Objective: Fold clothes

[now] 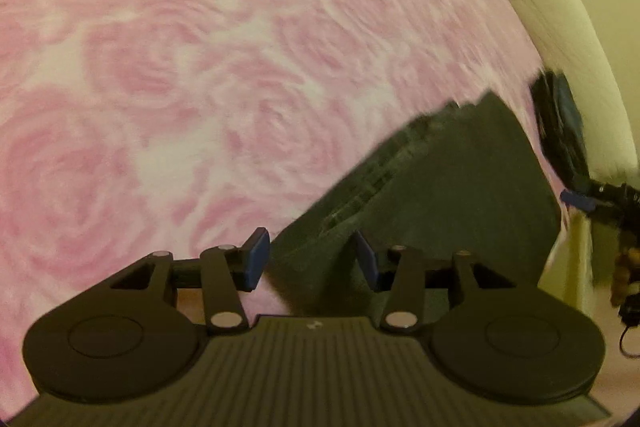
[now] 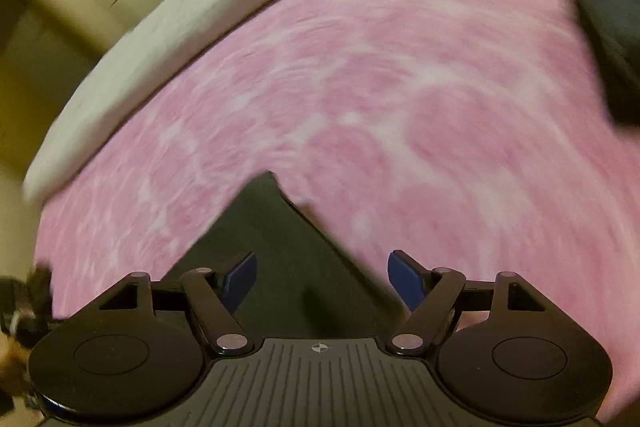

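On the pink bed [image 1: 200, 67], the dark garment [image 1: 432, 187] lies flat at my left gripper [image 1: 312, 261] and right gripper [image 2: 322, 281]; both jaws open, empty. Risk: pinching bedcover with cloth.

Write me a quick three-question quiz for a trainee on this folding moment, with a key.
1. True or false: the left gripper is clamped on the dark green garment.
2. What does the garment lie on? A) a wooden table B) a pink rose-patterned blanket C) a white tray
3. In the right wrist view, what lies in front of the right gripper, between its open fingers?

Key
1. False: its blue pads stand apart, with the cloth below them and not pinched.
2. B
3. A pointed corner of the dark green garment.
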Demonstrator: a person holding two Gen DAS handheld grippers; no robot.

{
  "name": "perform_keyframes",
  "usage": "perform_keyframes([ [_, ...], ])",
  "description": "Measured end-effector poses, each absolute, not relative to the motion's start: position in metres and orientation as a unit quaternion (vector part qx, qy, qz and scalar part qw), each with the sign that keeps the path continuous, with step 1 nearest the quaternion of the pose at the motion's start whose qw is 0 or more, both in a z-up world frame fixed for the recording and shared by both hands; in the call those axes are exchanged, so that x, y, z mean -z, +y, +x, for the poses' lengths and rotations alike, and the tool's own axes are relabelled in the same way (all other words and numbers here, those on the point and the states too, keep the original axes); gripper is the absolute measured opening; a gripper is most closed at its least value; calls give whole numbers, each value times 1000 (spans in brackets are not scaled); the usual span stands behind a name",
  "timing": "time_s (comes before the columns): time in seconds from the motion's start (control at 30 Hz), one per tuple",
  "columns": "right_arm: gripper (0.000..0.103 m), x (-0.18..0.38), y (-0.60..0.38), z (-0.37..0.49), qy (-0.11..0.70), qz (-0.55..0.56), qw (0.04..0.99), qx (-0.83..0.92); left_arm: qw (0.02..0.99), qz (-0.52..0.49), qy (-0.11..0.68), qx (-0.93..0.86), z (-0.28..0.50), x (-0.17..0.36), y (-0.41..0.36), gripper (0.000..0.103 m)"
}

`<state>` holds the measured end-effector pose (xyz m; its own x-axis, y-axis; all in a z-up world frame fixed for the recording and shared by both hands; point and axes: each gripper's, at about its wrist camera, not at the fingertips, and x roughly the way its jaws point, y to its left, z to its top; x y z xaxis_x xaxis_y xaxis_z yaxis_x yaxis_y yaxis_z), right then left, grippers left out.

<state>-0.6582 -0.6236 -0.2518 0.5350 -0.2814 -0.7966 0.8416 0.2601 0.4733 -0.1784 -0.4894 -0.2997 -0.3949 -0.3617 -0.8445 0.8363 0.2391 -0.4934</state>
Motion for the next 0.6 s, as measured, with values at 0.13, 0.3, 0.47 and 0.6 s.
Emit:
perform_keyframes([
  [0.13,77,289,-581,-679,216,578,667,418,477,228,590,610,-182,311,-501,41],
  [0.3,77,349,-576,-671,120,647,643,392,455,244,582,629,-185,314,-504,32],
  [0.47,60,368,-605,-663,108,661,644,371,461,244,583,623,-196,312,-500,28],
  [0.6,54,341,-659,-653,181,638,677,319,470,220,613,596,-217,311,-485,27],
])
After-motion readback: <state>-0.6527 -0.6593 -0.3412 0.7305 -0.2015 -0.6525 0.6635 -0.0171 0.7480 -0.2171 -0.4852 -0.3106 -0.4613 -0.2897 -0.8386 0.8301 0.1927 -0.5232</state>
